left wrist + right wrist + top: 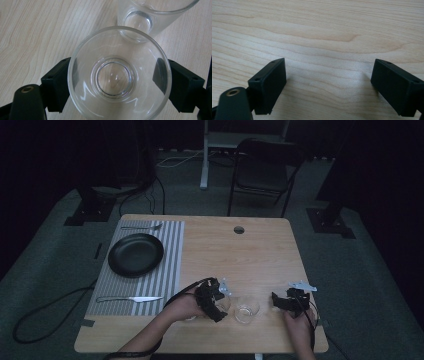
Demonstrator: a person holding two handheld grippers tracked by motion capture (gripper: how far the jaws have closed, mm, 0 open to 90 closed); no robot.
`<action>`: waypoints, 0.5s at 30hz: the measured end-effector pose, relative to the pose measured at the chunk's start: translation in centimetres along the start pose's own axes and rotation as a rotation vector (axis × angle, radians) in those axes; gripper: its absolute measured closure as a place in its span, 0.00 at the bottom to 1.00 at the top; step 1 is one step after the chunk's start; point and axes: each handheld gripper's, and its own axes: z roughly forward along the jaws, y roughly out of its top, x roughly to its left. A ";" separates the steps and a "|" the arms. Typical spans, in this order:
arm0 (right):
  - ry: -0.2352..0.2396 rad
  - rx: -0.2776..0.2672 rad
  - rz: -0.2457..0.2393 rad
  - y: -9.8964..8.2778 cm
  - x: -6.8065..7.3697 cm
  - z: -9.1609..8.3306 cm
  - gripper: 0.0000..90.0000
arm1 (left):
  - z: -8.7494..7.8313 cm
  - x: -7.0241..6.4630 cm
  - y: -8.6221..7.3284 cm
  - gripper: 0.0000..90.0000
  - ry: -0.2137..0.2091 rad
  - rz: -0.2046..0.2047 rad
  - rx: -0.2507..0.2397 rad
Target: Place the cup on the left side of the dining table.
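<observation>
A clear drinking glass (pixel 117 75) stands on the wooden table (pixel 37 37), seen from above, and my left gripper (pixel 117 85) is shut on it, one black pad pressed against each side of its wall. A second clear glass (pixel 150 17) stands just beyond it, close to its rim or touching it. From the high view the left gripper (pixel 214 298) sits near the table's front edge with the second glass (pixel 246 311) just to its right. My right gripper (pixel 284 301) rests farther right, and its jaws (pixel 328 82) stand open over bare wood.
A striped placemat (pixel 167 265) lies on the table's left half with a black plate (pixel 135 254), a fork (pixel 142 227) behind it and a knife (pixel 131 298) in front. A round hole (pixel 239 229) is near the far edge. A chair (pixel 265 170) stands beyond the table.
</observation>
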 end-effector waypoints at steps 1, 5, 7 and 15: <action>0.000 0.000 0.000 0.0 0.0 0.0 0.14 | 0.0 0.0 0.0 0.21 0.000 -0.002 -0.001; 0.000 0.000 0.000 0.0 0.0 0.0 0.14 | -0.1 -0.2 0.1 0.21 0.030 0.009 0.006; 0.000 0.000 0.000 0.0 0.0 0.0 0.14 | -0.1 -0.2 0.2 0.21 0.059 0.035 0.003; 0.000 0.000 0.000 0.0 0.0 0.0 0.14 | -0.1 0.4 0.3 0.21 0.062 -0.004 0.009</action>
